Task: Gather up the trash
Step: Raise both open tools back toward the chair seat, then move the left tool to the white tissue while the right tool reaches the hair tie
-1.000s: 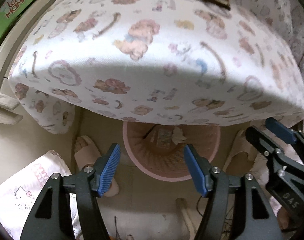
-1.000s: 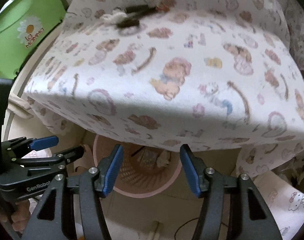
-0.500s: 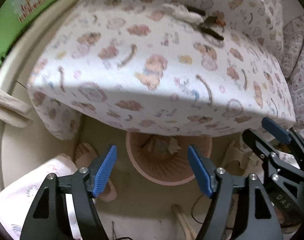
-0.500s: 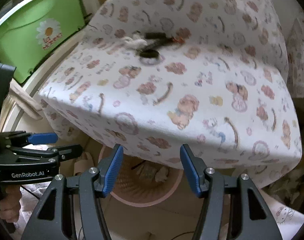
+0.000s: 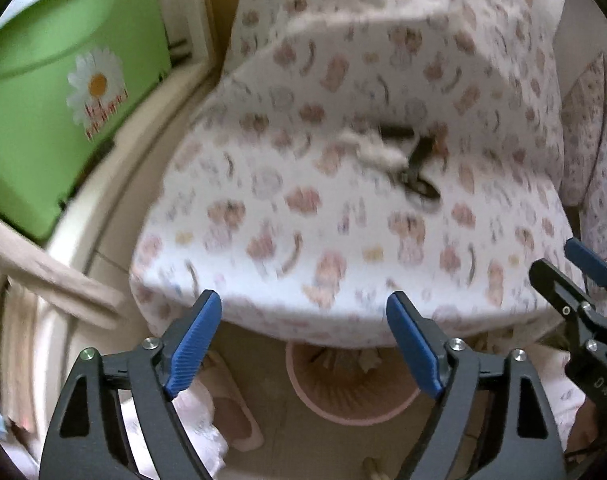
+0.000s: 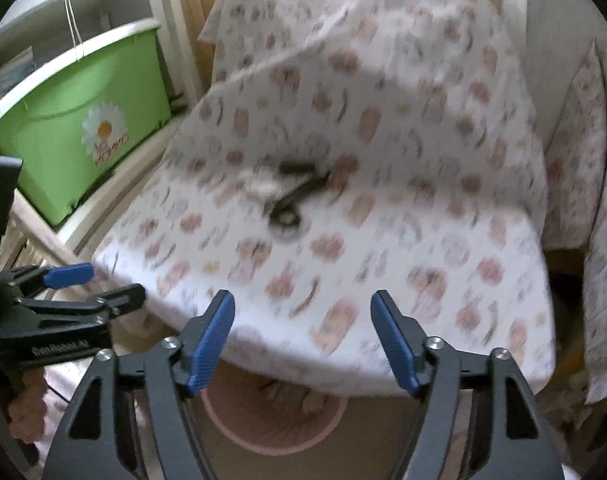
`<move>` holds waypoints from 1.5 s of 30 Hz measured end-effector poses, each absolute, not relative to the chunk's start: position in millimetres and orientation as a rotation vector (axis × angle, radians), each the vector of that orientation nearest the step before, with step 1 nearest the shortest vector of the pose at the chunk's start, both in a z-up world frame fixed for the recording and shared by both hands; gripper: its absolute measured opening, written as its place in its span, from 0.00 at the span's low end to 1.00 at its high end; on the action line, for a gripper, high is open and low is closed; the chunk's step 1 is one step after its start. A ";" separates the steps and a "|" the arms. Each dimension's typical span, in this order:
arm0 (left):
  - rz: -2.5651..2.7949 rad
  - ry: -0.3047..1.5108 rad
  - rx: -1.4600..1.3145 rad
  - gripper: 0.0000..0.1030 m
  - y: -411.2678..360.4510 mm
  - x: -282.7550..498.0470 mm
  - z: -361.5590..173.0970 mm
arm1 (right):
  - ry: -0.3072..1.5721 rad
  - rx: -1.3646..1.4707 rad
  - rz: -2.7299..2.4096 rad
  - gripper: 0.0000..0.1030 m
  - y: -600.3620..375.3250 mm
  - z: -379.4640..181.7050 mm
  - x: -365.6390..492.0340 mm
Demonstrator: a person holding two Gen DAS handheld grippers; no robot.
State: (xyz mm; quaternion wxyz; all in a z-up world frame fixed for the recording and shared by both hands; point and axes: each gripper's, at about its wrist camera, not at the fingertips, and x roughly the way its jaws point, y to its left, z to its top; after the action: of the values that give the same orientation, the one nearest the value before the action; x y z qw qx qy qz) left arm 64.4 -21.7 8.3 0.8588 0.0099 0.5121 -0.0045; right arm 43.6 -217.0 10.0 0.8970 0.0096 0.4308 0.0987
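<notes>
On the patterned cloth-covered surface, near its middle, we list one small cluster of trash: a whitish fluffy scrap touching dark, thin pieces, one with a ring-like end. Motion blur hides finer detail. The right wrist view records the same cluster, well ahead of both grippers and touched by neither.

Item: left gripper, blue-padded fingers spread wide apart, nothing between them. It hangs at the near edge of the cloth.

Item: right gripper, fingers likewise released and holding nothing. It sits beside the left gripper, which enters the right wrist view at the left margin; the right gripper enters the left wrist view at the right margin.

Item: pink slatted wastebasket on the floor, partly under the cloth's overhanging edge, with crumpled pale scraps inside. Also seen in the right wrist view.

Item: green plastic bin with a daisy print, on a pale shelf to the left of the cloth.

Item: pink slipper on the floor, just left of the wastebasket.
</notes>
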 end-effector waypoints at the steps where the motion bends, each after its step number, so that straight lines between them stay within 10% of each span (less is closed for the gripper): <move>1: -0.009 1.068 0.022 0.82 -23.3 70.3 13.5 | 0.885 0.007 0.200 0.71 -218.3 14.6 46.7; 18: -0.064 0.865 0.023 0.89 -38.0 143.3 70.9 | 0.754 -0.068 0.149 0.66 -236.5 42.8 107.3; 23: -0.043 0.902 0.059 0.89 -30.2 153.7 40.1 | 0.829 -0.071 0.139 0.39 -232.8 13.0 119.1; 29: -0.040 1.013 -0.006 0.89 -13.9 165.0 22.1 | 0.931 -0.017 0.194 0.35 -230.7 -13.5 133.8; 45: 0.012 1.071 0.003 0.90 -1.9 182.8 0.6 | 1.004 0.019 0.308 0.51 -197.6 -39.1 157.0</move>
State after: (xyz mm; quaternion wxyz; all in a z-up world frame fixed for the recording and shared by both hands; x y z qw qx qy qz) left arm 182.8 -1.9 0.6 0.8599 0.0015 0.5105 0.0057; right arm 157.0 -197.6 -39.1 0.8653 0.0089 0.4791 0.1469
